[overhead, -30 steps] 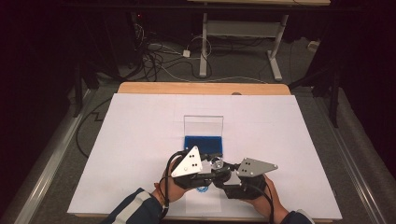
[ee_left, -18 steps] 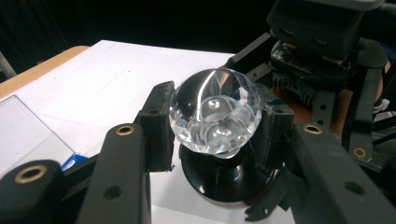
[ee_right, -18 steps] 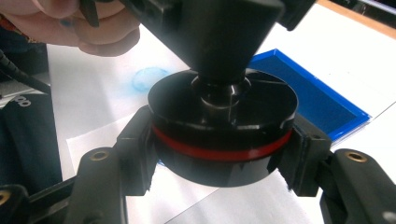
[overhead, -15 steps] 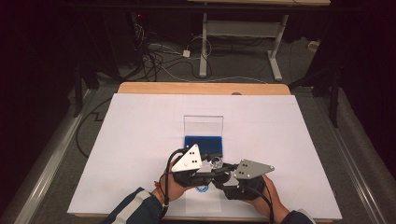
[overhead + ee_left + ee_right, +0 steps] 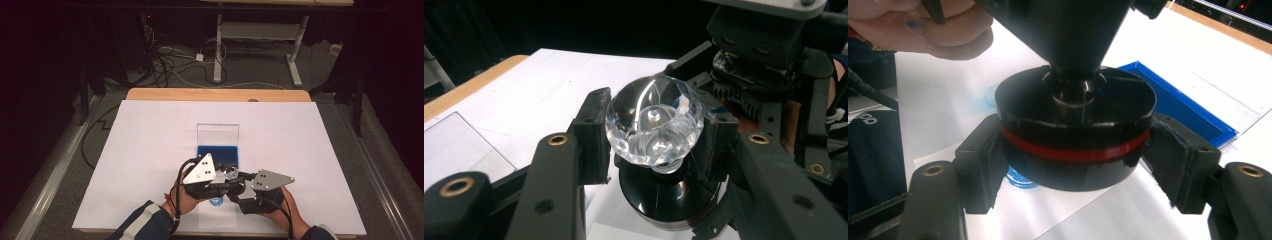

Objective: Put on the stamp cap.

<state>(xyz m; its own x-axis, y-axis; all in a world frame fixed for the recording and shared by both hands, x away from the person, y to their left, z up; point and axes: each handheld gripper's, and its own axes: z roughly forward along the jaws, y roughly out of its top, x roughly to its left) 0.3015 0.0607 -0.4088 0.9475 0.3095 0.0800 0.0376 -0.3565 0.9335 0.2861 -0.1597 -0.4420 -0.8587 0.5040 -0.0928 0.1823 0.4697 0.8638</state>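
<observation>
A stamp with a faceted clear knob (image 5: 654, 125) and a round black base (image 5: 1075, 115) with a red ring stands upright on the white paper, near the table's front edge. My left gripper (image 5: 654, 135) is shut on the knob (image 5: 231, 173), one pad on each side. My right gripper (image 5: 1075, 160) straddles the black base (image 5: 664, 200). Its jaws have just been opening, and the right-hand pad stands off the base. In the high view the left gripper (image 5: 227, 176) and right gripper (image 5: 236, 189) meet at the stamp.
A blue ink pad (image 5: 217, 152) lies in a clear case with its lid (image 5: 217, 134) raised, just beyond the stamp. A blue round print (image 5: 1018, 177) marks the paper under the base. The white sheet (image 5: 150, 150) covers the table, and cables lie on the floor behind.
</observation>
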